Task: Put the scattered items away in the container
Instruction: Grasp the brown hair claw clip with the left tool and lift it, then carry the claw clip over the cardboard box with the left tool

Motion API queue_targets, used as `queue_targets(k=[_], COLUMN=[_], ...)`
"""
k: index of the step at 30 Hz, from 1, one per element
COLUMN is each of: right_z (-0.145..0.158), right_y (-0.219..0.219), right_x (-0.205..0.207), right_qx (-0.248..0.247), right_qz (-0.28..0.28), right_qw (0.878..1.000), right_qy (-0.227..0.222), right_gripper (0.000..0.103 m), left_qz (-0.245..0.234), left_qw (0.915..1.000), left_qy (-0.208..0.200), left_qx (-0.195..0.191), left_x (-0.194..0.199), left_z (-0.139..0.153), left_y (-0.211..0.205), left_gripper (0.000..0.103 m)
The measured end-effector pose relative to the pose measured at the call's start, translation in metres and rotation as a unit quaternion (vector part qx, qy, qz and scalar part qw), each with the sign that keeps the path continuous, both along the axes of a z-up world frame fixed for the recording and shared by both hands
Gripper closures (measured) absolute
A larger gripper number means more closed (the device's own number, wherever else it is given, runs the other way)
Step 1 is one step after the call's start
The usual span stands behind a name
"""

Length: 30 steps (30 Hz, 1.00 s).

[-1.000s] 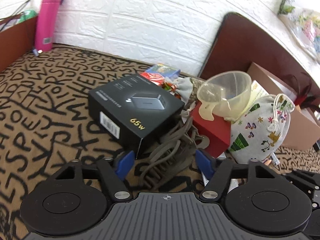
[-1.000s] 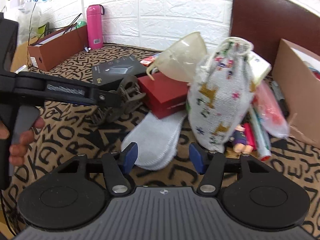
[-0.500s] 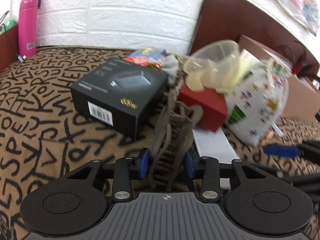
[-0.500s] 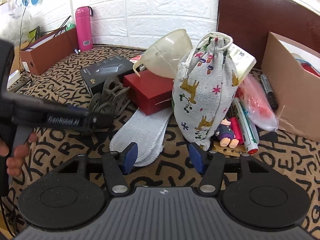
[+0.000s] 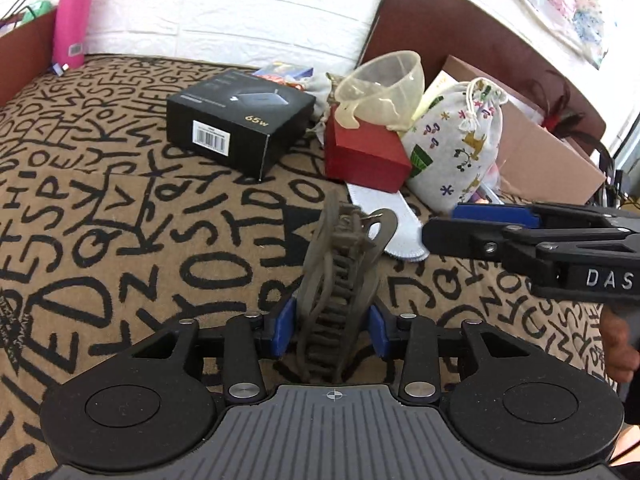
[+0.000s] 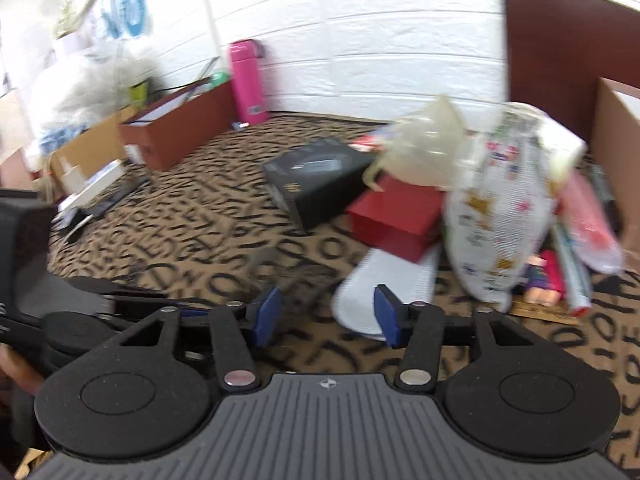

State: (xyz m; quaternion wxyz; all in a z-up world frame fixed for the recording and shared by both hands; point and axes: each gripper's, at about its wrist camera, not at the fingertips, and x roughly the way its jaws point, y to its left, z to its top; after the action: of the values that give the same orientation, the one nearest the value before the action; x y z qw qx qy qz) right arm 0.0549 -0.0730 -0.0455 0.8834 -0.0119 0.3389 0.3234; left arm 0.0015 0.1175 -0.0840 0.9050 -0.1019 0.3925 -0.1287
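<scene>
Between the blue-padded fingers of the left gripper, a grey-brown ribbed plastic hair claw stands gripped, its long axis pointing forward and up, now lifted off the letter-patterned surface. Right gripper fingers stay spread, empty. Beyond sit a glossy black box and a cardboard container.

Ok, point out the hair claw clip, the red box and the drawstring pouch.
hair claw clip [image 5: 340, 280], left wrist view, its ribbed middle.
red box [image 5: 362, 152], left wrist view, its top face.
drawstring pouch [image 5: 460, 148], left wrist view, its printed belly.
</scene>
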Motion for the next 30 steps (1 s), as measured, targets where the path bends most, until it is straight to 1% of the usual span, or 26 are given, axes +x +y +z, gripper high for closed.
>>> queue_targets(k=[2,3,5,6,9,11,12,13,16,18,20,21,23,24,25,26,27,29,30], right_z=[0.0,0.0,-0.002,-0.004,-0.009,-0.01,-0.009,-0.008,-0.004,-0.005,-0.01,-0.013,-0.016,-0.016,-0.016,-0.016,-0.016,-0.015,-0.013], right_y=[0.01,0.014,0.02,0.021,0.026,0.028,0.029,0.029,0.031,0.034,0.039,0.041,0.041,0.04,0.039,0.038,0.037,0.033,0.03], right_x=[-0.001,0.0,0.002,0.003,0.006,0.007,0.008,0.008,0.004,0.004,0.007,0.008,0.011,0.012,0.012,0.011,0.01,0.009,0.007], right_qx=[-0.012,-0.018,-0.023,-0.023,-0.028,-0.027,-0.026,-0.027,-0.029,-0.025,-0.028,-0.029,-0.02,-0.016,-0.014,-0.017,-0.016,-0.01,-0.007], right_qz=[0.013,0.015,0.018,0.019,0.02,0.018,0.017,0.016,0.027,0.035,0.038,0.039,0.035,0.032,0.031,0.029,0.026,0.019,0.017], right_qw=[1.0,1.0,1.0,1.0,0.999,0.999,0.999,0.999,0.999,0.999,0.999,0.998,0.999,0.999,0.999,0.999,0.999,0.999,0.999], right_qy=[-0.007,-0.009,-0.002,0.003,0.012,0.011,0.011,0.009,0.003,0.011,0.024,0.028,0.03,0.035,0.037,0.037,0.039,0.042,0.039], right_gripper=[0.056,0.06,0.065,0.065,0.065,0.065,0.065,0.065,0.065,0.065,0.065,0.065,0.064,0.069,0.075,0.076,0.077,0.079,0.082], left_qz=[-0.001,-0.002,-0.001,-0.002,0.001,0.001,0.001,0.0,0.001,0.002,-0.001,-0.004,-0.003,-0.002,0.001,0.005,0.009,0.006,0.005], left_qw=[1.0,1.0,1.0,1.0,1.0,0.9999,0.9999,0.9998,0.9999,0.9999,0.9998,0.9996,0.9994,0.9994,0.9995,0.9995,0.9996,0.9997,0.9997], left_qy=[-0.004,-0.005,-0.005,-0.006,-0.009,-0.01,-0.011,-0.012,-0.011,-0.014,-0.017,-0.019,-0.022,-0.024,-0.024,-0.023,-0.021,-0.018,-0.018], left_qx=[0.007,0.008,0.006,0.004,0.0,0.005,0.013,0.018,0.006,0.004,0.014,0.019,0.025,0.024,0.021,0.019,0.019,0.015,0.013], left_x=[-0.001,0.001,0.002,0.002,0.001,0.002,0.002,0.002,0.003,0.003,0.003,0.002,0.001,0.001,0.001,0.001,0.002,0.002,0.001], left_z=[0.001,0.001,0.0,0.0,-0.001,-0.002,-0.002,-0.001,-0.002,-0.003,-0.002,-0.002,-0.003,-0.004,-0.004,-0.004,-0.003,-0.001,0.0], left_y=[-0.003,-0.004,-0.004,-0.003,-0.004,-0.006,-0.007,-0.007,-0.004,-0.004,-0.008,-0.01,-0.012,-0.012,-0.011,-0.01,-0.01,-0.012,-0.014], left_gripper=[0.049,0.049,0.049,0.049,0.044,0.044,0.049,0.051,0.049,0.05,0.048,0.045,0.044,0.044,0.045,0.049,0.062,0.064,0.066])
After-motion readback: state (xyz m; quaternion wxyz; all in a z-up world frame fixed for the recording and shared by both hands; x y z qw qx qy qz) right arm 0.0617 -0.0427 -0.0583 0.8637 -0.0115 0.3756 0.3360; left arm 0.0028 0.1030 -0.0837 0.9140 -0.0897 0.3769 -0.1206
